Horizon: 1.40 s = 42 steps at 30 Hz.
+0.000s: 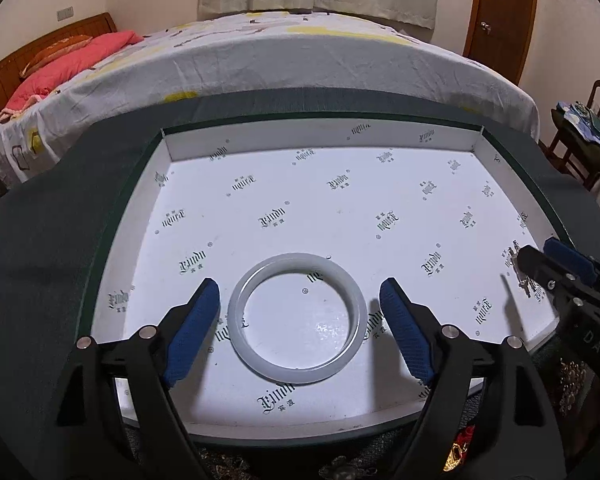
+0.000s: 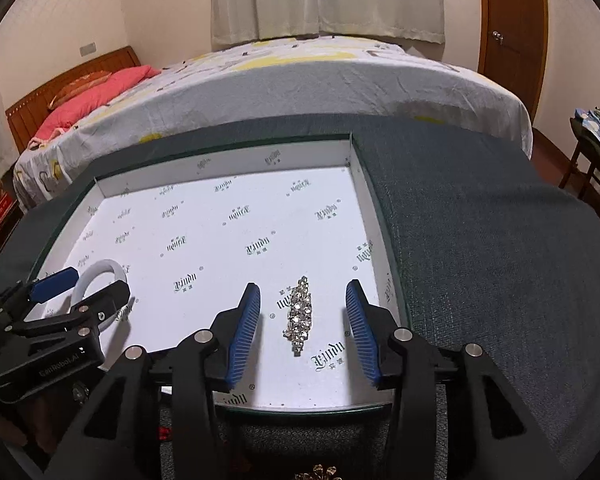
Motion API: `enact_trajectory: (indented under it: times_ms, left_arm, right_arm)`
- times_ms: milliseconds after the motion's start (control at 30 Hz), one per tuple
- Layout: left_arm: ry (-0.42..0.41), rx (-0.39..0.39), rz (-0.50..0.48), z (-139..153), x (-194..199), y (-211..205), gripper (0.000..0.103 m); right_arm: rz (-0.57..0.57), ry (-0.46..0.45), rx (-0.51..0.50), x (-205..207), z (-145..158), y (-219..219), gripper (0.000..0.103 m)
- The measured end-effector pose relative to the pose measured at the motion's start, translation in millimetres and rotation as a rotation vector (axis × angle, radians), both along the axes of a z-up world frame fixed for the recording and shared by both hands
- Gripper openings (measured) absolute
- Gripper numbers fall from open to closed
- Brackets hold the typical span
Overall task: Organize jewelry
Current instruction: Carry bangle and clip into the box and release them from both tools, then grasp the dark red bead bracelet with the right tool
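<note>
A white translucent bangle lies flat on the floor of a shallow white-lined box with printed logos. My left gripper stands open around the bangle, one blue pad on each side with a small gap to each. In the right wrist view a sparkling rhinestone piece lies on the box floor near its right wall. My right gripper is open, with its pads well apart from the piece on both sides. Each gripper also shows in the other's view: right gripper, left gripper over the bangle.
The box sits on a dark green cloth beside a bed. More jewelry lies on the cloth in front of the box: a gold and red item and a beaded piece. A wooden chair stands at the right.
</note>
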<state>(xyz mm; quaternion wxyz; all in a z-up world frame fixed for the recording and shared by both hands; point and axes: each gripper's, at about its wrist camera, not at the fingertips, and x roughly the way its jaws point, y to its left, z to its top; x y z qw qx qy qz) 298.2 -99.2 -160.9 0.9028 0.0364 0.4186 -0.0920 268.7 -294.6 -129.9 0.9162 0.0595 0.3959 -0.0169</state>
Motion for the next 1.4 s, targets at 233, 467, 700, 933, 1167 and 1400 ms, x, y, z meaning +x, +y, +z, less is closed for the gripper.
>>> enact_trajectory:
  times_ms: [233,467,700,933,1167,1400]
  left_arm:
    - [-0.081,-0.027,0.005,32,-28,11,0.089]
    - [-0.202,-0.016,0.073,66,-88,39,0.090]
    - [-0.233,0.008,0.162,65,-155,77,0.091]
    - [-0.176,0.010,0.241,48,-186,111,0.091]
    - [-0.156,0.000,0.272,39,-196,126,0.091]
    - [-0.166,0.019,0.257,37,-197,123,0.091]
  right_arm:
    - [-0.011,-0.083,0.018,-35,31,4,0.057]
    - [0.001,-0.122,-0.005,-97,38,28,0.066]
    - [0.012,-0.103,-0.008,-152,18,48,0.074]
    - [0.028,-0.059,-0.027,-166,-1,71,0.079]
    - [0.016,0.014,-0.058,-155,-11,79,0.080]
    - [0.052,0.091,-0.070,-148,-21,83,0.080]
